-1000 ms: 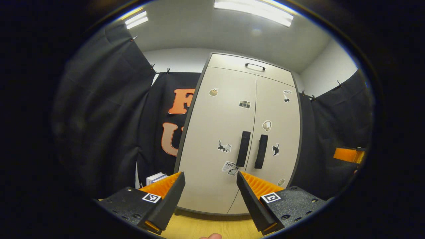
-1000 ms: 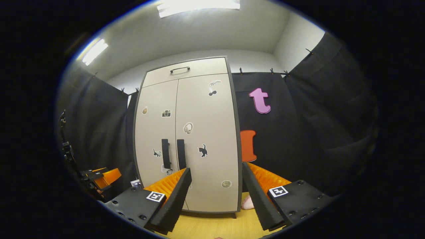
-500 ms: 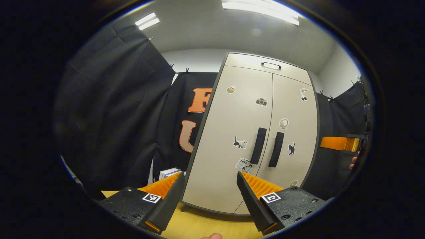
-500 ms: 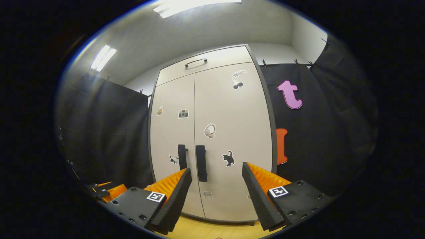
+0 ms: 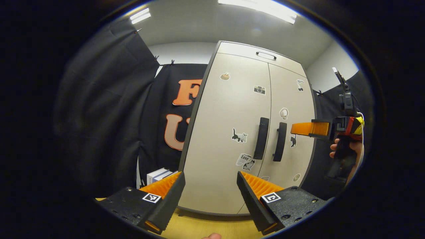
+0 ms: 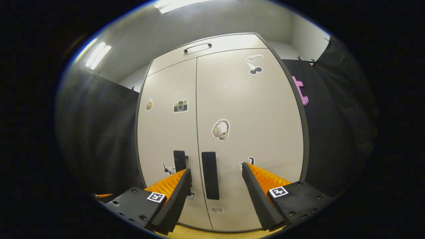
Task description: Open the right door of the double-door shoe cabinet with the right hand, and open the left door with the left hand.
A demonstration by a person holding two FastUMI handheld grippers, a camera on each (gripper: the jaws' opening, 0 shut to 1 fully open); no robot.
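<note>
We bring our right tool, fingers spread, toward the right door handle at 12 o'clock; next we close on it.

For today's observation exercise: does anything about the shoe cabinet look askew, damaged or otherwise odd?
Nothing stands out. The beige double-door shoe cabinet stands upright with both doors shut and flush, both black vertical handles intact, and its stickers lying flat.
</note>
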